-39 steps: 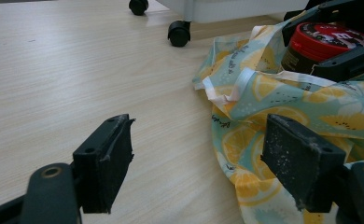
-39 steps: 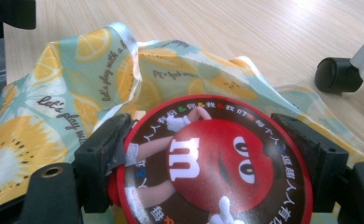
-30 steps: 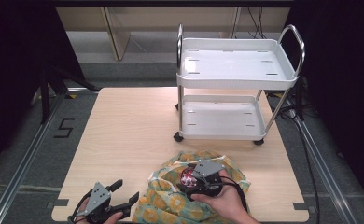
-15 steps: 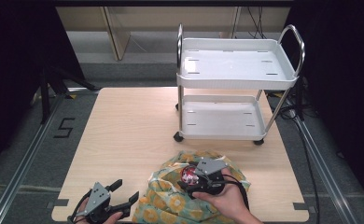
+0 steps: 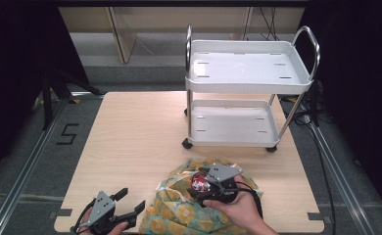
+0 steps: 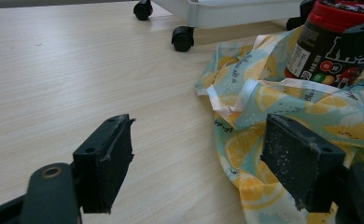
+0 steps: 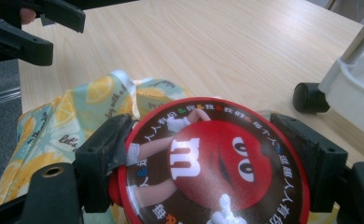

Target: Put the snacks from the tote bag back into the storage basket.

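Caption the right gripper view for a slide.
Right gripper closes its jaws around a red-lidded candy jar sitting in a lemon-print bag.

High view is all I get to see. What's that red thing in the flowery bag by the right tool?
Observer: It's a candy jar with a red lid showing a cartoon candy face.
Operator: Is the right tool grabbing it?
Observer: Its jaws sit on either side of the lid, right against the rim.
Operator: Are those really flowers on the bag?
Observer: No, lemon slices, with a white ribbon along the edge.
Operator: What's the left tool holding?
Observer: Nothing; its jaws stand wide apart, one over the table, one over the bag's edge.
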Demonstrator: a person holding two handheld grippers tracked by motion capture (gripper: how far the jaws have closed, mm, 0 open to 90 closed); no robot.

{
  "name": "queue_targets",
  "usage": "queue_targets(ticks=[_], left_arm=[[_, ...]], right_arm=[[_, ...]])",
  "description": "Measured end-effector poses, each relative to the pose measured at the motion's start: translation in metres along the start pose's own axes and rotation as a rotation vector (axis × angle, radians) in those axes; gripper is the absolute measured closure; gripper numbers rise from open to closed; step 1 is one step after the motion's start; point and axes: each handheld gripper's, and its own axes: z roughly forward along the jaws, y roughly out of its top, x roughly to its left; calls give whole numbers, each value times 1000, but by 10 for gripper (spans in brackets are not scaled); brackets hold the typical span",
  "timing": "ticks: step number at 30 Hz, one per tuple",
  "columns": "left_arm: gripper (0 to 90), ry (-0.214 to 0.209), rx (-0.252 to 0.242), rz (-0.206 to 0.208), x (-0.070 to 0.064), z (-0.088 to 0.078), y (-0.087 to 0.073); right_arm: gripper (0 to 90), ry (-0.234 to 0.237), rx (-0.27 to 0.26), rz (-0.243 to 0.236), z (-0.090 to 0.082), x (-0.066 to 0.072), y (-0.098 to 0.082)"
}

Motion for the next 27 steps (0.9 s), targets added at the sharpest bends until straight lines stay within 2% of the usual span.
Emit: queue_targets(ticks=[2, 4, 7, 8, 9, 12, 14, 15, 17, 18, 19, 20, 23, 25, 27], left_arm=[[237, 0, 1, 3, 0, 0, 0], [238, 17, 19, -10, -2, -2, 0], [238, 0, 1, 0, 0, 0, 0], [238, -1, -2, 1, 0, 0, 0], [238, 1, 1, 3, 0, 0, 0], [238, 20, 22, -11, -2, -2, 0], [238, 2, 2, -1, 0, 0, 0], [238, -7, -4, 24, 1, 0, 1], [238, -2, 1, 25, 1, 0, 1], [238, 15, 19, 7, -1, -2, 1], [238, 9, 7, 0, -1, -1, 0], [238, 17, 21, 3, -1, -3, 1], [238, 14, 15, 3, -1, -2, 1], [238, 17, 19, -5, -1, -2, 1], [238, 15, 11, -5, -1, -2, 0]], right_arm=[[248, -3, -2, 7, -3, -1, 2], [248, -3, -7, 10, -4, -2, 2], [248, -6, -12, 9, -6, -4, 4], [248, -10, -10, 35, -7, -3, 4], [248, -4, -14, 15, -7, -5, 5], [248, -7, -16, 14, -9, -7, 6], [248, -5, -21, 17, -10, -7, 8], [248, -10, -17, 15, -11, -7, 9], [248, -13, -16, 14, -12, -8, 10], [248, -13, -16, 14, -12, -8, 10], [248, -14, -21, 21, -13, -8, 11], [248, -17, -19, 14, -13, -9, 11], [248, -8, -21, 11, -13, -9, 13], [248, -11, -23, 27, -14, -9, 13], [249, -14, -21, 13, -15, -11, 14]])
